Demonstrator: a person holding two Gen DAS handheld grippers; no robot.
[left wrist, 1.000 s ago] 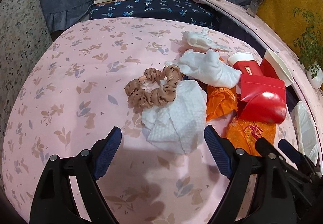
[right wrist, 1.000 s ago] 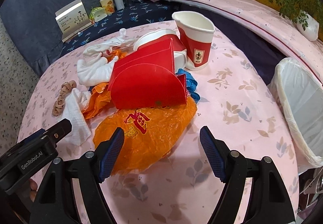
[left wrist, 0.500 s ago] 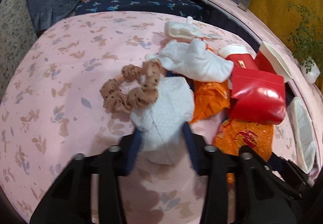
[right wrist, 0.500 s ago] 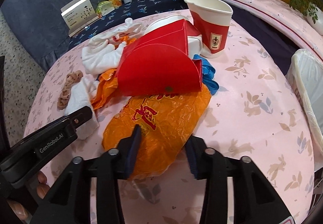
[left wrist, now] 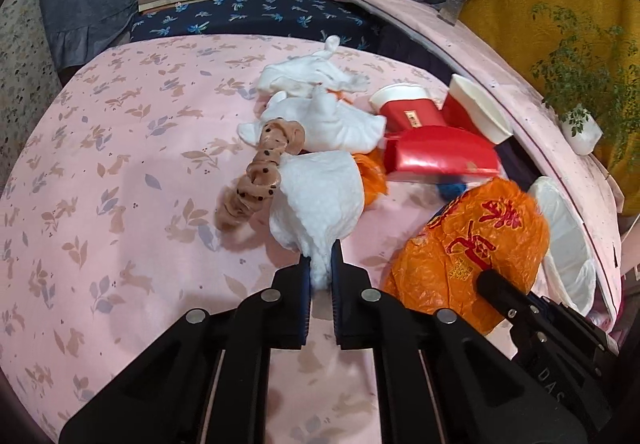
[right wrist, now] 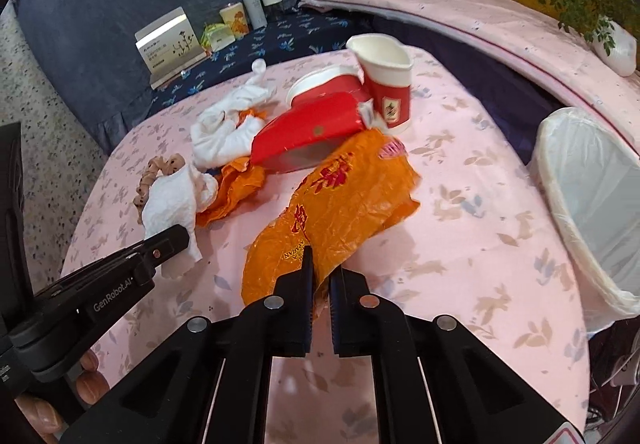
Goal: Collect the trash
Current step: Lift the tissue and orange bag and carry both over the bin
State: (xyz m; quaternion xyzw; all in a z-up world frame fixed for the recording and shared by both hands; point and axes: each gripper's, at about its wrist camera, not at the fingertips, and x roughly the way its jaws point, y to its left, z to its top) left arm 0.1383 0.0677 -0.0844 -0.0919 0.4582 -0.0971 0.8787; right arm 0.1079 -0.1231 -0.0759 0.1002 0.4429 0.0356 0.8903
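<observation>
Your left tool [left wrist: 320, 276] is pinched shut on the near end of the white paper towel [left wrist: 320, 200], which lies on the pink counter [left wrist: 120, 204] with a brown scrunchie [left wrist: 260, 172] touching its left side. Your right tool [right wrist: 320, 276] is clamped on the orange plastic bag [right wrist: 344, 200], left of the lined bin [right wrist: 592, 204].

A crumpled white paper towel [left wrist: 320, 200] hangs lifted, pinched at its lower tip, with a tan dotted fabric scrunchie [left wrist: 260, 176] draped against it. A wrinkled orange plastic bag with red characters [right wrist: 340, 196] is raised off the pink cloth, pinched at its near edge. Behind lie white crumpled tissues [left wrist: 320, 116], 2 red paper cups [right wrist: 386, 82] and a red folded carton [right wrist: 308, 132].
</observation>
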